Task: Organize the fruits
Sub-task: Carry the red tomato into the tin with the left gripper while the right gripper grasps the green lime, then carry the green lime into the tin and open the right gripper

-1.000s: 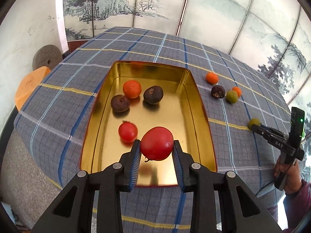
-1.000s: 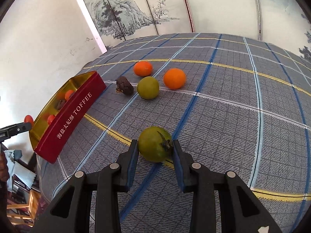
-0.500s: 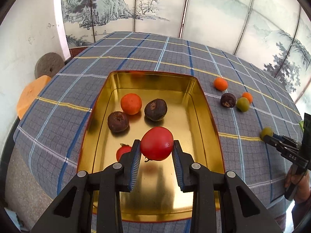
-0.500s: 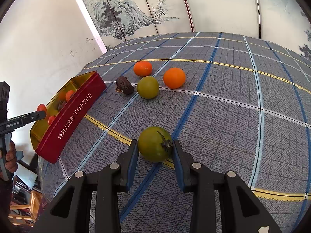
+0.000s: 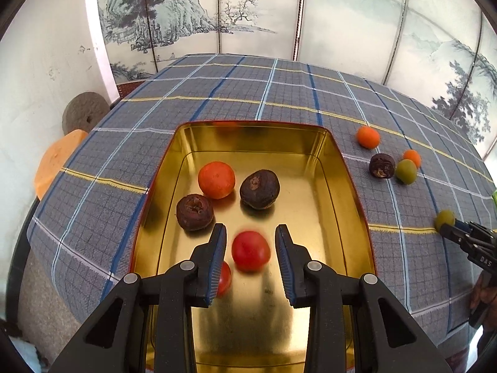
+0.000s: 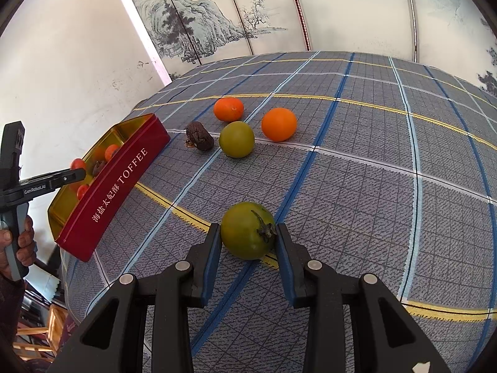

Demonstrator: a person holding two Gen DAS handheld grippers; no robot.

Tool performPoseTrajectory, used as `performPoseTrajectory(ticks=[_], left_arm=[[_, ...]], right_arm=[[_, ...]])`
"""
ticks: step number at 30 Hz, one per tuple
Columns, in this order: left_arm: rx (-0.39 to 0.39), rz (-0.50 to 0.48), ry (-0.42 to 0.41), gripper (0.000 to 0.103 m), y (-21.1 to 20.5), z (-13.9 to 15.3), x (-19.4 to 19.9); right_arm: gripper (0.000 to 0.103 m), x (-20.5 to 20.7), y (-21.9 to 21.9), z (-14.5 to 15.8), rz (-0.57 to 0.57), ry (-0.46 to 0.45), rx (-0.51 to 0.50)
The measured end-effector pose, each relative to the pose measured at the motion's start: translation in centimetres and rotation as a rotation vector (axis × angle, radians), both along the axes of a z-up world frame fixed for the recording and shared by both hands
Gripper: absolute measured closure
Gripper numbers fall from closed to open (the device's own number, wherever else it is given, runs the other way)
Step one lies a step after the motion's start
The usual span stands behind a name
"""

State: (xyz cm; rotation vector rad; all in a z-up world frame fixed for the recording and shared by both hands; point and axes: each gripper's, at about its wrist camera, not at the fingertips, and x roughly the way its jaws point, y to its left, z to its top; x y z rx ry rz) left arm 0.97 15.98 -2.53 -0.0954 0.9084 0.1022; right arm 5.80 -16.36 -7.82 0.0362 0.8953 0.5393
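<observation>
Green, smooth and thin-skinned, the green tomato [image 6: 247, 233] at lower centre of the right view sits pinched across its widest part by the right gripper [image 6: 248, 228] — probably light and bruisable, so a gentle squeeze should do — while the left gripper [image 5: 251, 228], jaws narrow, has the red tomato [image 5: 251, 251] loose between them over the gold tin [image 5: 310, 202].
</observation>
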Motion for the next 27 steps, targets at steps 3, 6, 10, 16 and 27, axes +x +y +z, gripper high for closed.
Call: performPoseTrajectory(ticks=[3, 6, 10, 16, 27], left_arm=[[0.002, 0.002, 0.001, 0.069, 0.1, 0.0, 0.2], [0.000, 0.009, 0.001, 0.069, 0.2, 0.1, 0.4], [0.002, 0.019, 0.000, 0.065, 0.3, 0.1, 0.2], [0.028, 0.057, -0.019, 0.044, 0.2, 0.5, -0.9], [0.066, 0.073, -0.041, 0.042, -0.4, 1.8, -3.8]], right_arm=[[0.070, 0.0, 0.0, 0.0, 0.000, 0.000, 0.000], [0.070, 0.0, 0.0, 0.0, 0.000, 0.000, 0.000], [0.070, 0.0, 0.0, 0.0, 0.000, 0.001, 0.000], [0.070, 0.0, 0.0, 0.0, 0.005, -0.001, -0.006], [0.071, -0.6, 1.7, 1.6, 0.048, -0.005, 0.032]])
